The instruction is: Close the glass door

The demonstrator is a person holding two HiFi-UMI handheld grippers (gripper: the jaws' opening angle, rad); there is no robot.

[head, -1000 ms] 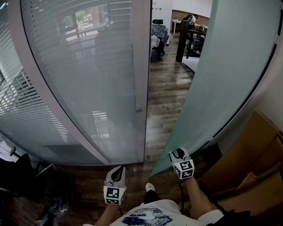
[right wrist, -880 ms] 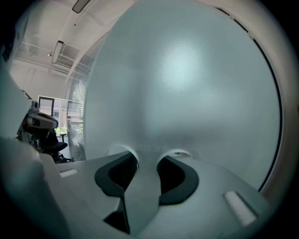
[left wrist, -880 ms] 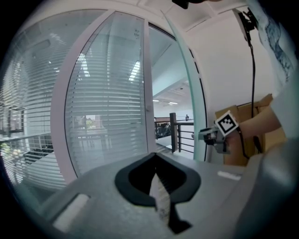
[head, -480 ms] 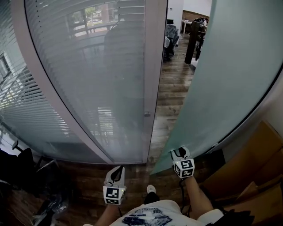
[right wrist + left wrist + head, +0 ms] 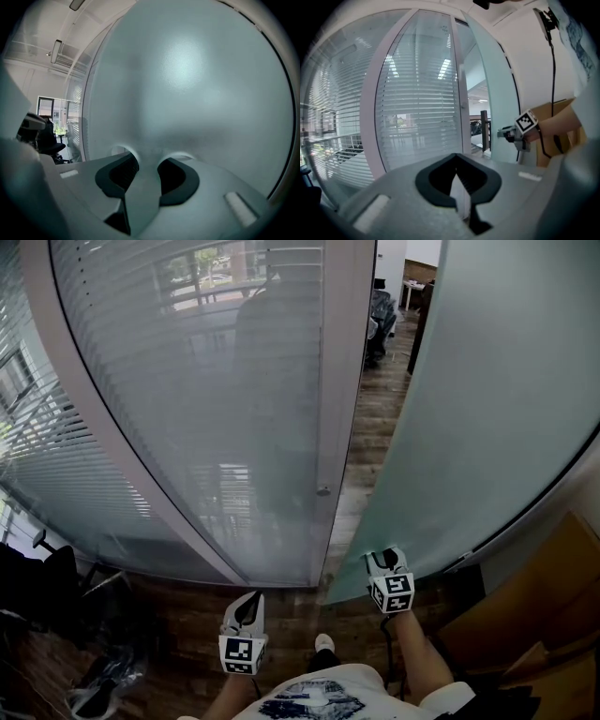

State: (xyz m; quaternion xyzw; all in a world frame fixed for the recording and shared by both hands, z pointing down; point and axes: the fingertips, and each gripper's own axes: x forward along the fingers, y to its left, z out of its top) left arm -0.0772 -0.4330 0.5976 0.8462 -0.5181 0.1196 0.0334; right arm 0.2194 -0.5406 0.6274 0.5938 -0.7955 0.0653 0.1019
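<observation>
The frosted glass door (image 5: 487, 409) stands swung open on the right, its free edge near the pale door frame post (image 5: 342, 409). My right gripper (image 5: 382, 563) is shut on the door's lower edge. In the right gripper view the glass (image 5: 187, 84) fills the picture and its edge runs between the two dark pads (image 5: 176, 180) of the right gripper (image 5: 147, 176). My left gripper (image 5: 248, 607) hangs free in front of the fixed glass panel (image 5: 206, 399), shut on nothing. Seen from the left gripper (image 5: 459, 187), the right gripper (image 5: 508, 133) sits against the door.
A narrow strip of wooden floor (image 5: 361, 474) shows between post and door, with office chairs (image 5: 380, 310) beyond. A small knob (image 5: 323, 490) sticks out of the post. Cardboard boxes (image 5: 553, 596) stand at the right, dark bags (image 5: 37, 587) at the left.
The door's edge has swung closer to the frame post and the gap has narrowed. My right gripper moved forward with the door; the left gripper moved along with the person.
</observation>
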